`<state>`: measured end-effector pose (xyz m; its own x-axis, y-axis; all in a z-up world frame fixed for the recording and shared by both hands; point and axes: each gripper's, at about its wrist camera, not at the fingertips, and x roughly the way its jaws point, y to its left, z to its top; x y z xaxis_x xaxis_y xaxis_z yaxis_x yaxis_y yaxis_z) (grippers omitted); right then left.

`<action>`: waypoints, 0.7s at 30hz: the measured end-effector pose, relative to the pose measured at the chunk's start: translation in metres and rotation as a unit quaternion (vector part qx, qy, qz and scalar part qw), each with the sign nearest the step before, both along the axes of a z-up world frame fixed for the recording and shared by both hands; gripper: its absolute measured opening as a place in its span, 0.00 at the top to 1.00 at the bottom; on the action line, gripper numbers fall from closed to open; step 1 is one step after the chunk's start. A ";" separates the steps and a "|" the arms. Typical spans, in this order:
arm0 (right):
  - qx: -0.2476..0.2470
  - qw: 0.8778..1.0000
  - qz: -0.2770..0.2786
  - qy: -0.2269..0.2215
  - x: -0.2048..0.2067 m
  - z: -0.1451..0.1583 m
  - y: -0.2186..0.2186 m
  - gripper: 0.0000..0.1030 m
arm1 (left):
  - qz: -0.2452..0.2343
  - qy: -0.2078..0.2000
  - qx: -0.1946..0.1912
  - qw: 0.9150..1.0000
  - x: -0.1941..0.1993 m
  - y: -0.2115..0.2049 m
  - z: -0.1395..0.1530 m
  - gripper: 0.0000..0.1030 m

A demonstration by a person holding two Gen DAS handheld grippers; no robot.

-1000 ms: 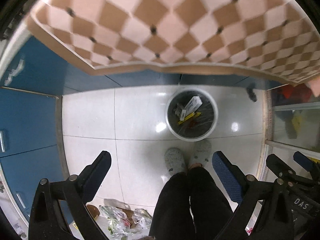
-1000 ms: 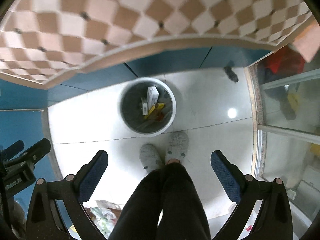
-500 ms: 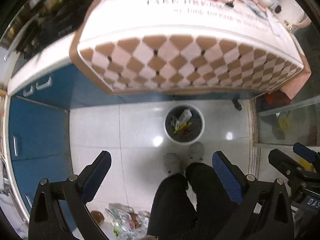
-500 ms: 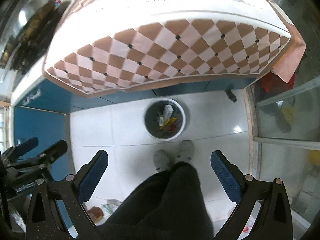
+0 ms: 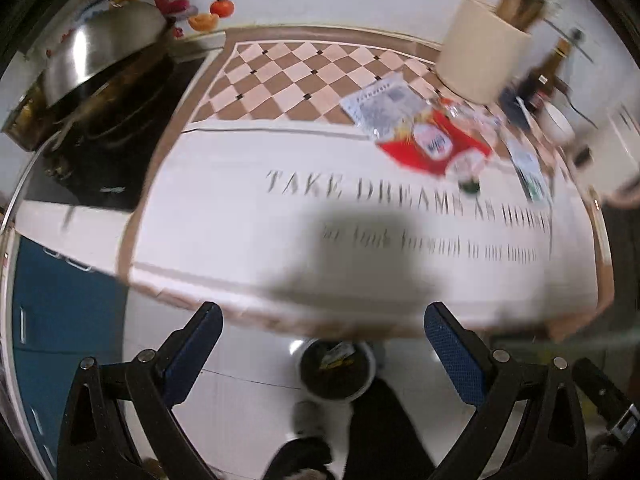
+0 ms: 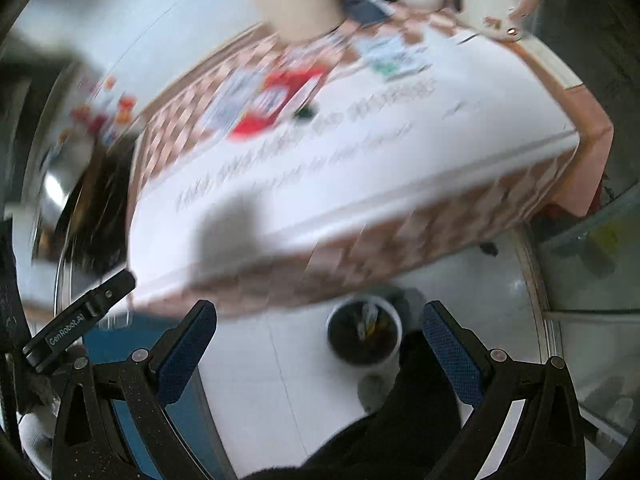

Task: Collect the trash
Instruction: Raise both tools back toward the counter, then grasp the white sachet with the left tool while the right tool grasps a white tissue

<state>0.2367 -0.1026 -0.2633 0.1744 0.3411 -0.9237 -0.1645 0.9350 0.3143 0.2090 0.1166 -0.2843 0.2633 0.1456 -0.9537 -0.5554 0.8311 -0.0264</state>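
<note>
A white trash bin [image 5: 338,372] with wrappers inside stands on the floor under the table edge; it also shows in the right wrist view [image 6: 364,334]. On the table lie a red packet [image 5: 434,144], a grey-white printed packet [image 5: 384,106] and a small dark cap [image 5: 469,187]. The red packet [image 6: 272,102] shows blurred in the right wrist view. My left gripper [image 5: 320,344] is open and empty, raised in front of the table edge. My right gripper [image 6: 318,338] is open and empty above the floor.
The table [image 5: 248,216] has a white cloth with printed words and a checkered border. A cream container [image 5: 480,52], a dark bottle [image 5: 542,80] and a white bowl [image 5: 560,122] stand at its far right. A wok [image 5: 100,60] sits on the stove at left. Blue cabinets [image 5: 56,312] line the left.
Both grippers have swung up from pointing at the floor and bin to face the table top. Both stay open and empty.
</note>
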 end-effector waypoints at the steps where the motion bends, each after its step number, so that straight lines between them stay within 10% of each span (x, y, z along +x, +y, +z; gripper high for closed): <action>1: -0.001 1.000 -0.015 0.003 0.028 -0.003 -0.007 0.00 | 0.007 0.002 -0.004 1.000 0.016 0.002 -0.003 0.00; 12: -0.076 0.990 -0.117 0.008 0.276 -0.097 -0.070 0.03 | -0.034 0.065 0.008 0.997 0.215 -0.032 -0.057 0.00; 15: -0.097 0.992 -0.085 0.017 0.307 -0.126 -0.059 0.29 | -0.065 0.062 -0.030 0.996 0.250 -0.058 -0.069 0.00; 18: -0.139 0.988 -0.050 -0.038 0.312 -0.121 -0.047 0.90 | -0.097 0.057 -0.104 0.988 0.277 -0.093 -0.084 0.01; 21: -0.113 0.991 -0.067 -0.027 0.314 -0.121 -0.071 0.97 | -0.121 0.068 -0.164 0.977 0.299 -0.130 -0.108 0.01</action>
